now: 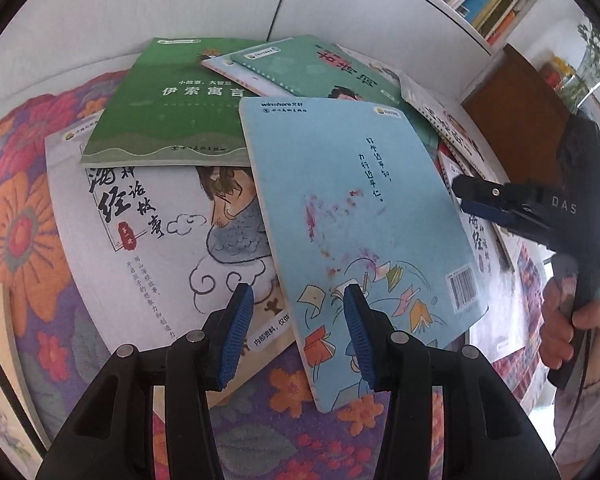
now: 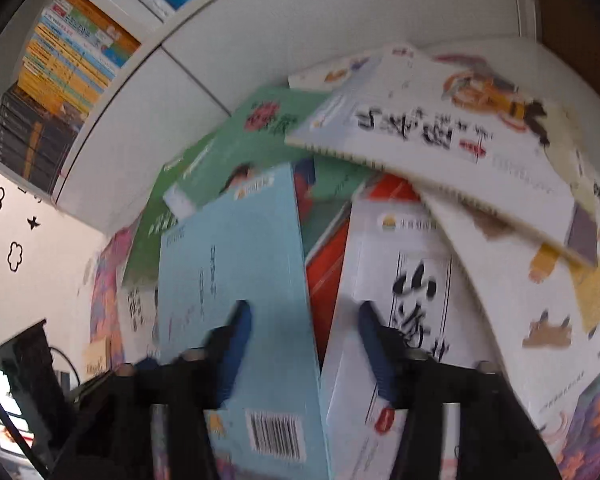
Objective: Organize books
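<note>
Several glossy flat paperbacks (image 1: 364, 216), overlapping
</note>
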A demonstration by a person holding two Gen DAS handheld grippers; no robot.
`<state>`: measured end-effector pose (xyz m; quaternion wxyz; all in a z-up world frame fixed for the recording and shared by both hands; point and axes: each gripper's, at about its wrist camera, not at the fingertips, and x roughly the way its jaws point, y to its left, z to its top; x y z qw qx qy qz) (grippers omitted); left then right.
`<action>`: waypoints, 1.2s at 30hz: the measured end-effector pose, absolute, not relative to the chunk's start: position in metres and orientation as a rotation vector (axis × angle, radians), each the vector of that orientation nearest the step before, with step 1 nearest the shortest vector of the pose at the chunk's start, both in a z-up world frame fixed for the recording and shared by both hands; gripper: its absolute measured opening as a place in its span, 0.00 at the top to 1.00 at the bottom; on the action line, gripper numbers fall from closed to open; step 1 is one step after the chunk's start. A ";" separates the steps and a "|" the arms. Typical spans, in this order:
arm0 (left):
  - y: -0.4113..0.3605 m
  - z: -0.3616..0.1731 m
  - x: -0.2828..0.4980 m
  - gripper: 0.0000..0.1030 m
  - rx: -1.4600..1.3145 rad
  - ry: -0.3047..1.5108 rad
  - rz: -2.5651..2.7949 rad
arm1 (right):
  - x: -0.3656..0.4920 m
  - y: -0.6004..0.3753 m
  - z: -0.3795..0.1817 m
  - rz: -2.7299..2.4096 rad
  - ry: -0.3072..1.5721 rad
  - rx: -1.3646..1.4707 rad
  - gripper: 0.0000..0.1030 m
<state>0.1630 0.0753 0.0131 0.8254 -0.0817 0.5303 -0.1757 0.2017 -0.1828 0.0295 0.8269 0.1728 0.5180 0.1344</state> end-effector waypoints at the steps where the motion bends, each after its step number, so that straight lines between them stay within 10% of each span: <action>1: 0.075 0.013 0.164 0.58 -0.171 1.127 -0.377 | 0.203 -0.181 0.029 0.302 1.101 0.358 0.44; 13: 0.076 0.010 0.167 0.57 -0.134 1.096 -0.378 | 0.171 -0.173 0.008 0.627 1.264 0.500 0.39; 18: 0.073 0.010 0.167 0.57 -0.103 1.088 -0.373 | 0.154 -0.188 -0.017 0.672 1.322 0.629 0.72; 24: 0.070 0.010 0.167 0.57 -0.078 1.083 -0.367 | 0.148 -0.188 -0.017 0.779 1.194 0.728 0.87; 36: 0.104 0.027 0.167 0.62 -0.206 1.081 -0.405 | 0.154 -0.179 0.033 0.623 1.138 0.800 0.92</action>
